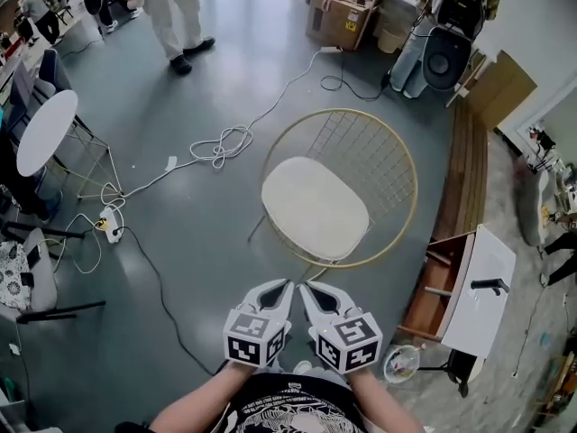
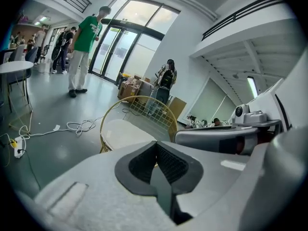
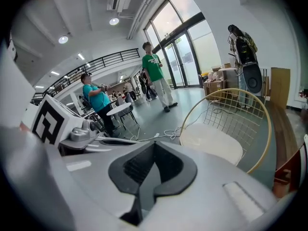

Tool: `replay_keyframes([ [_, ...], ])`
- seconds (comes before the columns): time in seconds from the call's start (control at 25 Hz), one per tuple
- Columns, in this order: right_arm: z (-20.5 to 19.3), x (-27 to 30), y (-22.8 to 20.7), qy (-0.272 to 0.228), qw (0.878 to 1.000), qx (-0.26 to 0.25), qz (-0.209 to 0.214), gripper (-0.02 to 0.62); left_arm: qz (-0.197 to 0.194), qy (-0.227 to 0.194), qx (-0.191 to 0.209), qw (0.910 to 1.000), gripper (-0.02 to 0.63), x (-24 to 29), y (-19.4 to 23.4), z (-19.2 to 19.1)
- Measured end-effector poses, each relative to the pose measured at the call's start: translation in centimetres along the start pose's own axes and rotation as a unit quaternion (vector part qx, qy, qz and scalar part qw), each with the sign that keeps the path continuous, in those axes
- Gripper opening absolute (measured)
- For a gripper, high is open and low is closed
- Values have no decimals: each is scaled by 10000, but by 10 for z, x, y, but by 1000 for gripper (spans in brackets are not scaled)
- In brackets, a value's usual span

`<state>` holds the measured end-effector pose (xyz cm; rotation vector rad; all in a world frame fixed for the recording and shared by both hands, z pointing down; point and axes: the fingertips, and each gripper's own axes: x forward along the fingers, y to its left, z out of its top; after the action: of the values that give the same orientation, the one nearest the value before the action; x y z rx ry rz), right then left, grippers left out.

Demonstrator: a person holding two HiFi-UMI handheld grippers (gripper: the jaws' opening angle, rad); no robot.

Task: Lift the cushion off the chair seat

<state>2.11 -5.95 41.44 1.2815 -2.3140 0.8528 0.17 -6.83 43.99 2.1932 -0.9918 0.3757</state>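
Head view, one cushion (image 1: 315, 207), one chair (image 1: 374, 154)

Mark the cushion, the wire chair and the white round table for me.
cushion (image 1: 315, 207), head view, middle of its top face.
chair (image 1: 338, 109), head view, far side of its gold rim.
round table (image 1: 47, 132), head view, middle of its white top.

The cushion (image 1: 315, 207) looks like matt cream cloth, slightly grainy. The chair frame (image 1: 397, 147) is thin wire metal with a gold, lightly shiny finish. The floor (image 1: 180, 233) is smooth, grey and glossy. The left tool (image 1: 285, 286) and the right tool (image 1: 305, 288) have matt pale grey plastic shells and dark ribbed pads (image 2: 172, 163).
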Motion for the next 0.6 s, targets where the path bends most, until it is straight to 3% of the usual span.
replay_keyframes([
  [0.48,-12,34,-28,390,9990,-92,-182,-2,-344,52,-1120,9931,-2,47,28,-34],
  [0.6,-11,42,-38,391,9989,-175,-207,-2,-466,-3,-1201,9917,-2,58,30,-33],
])
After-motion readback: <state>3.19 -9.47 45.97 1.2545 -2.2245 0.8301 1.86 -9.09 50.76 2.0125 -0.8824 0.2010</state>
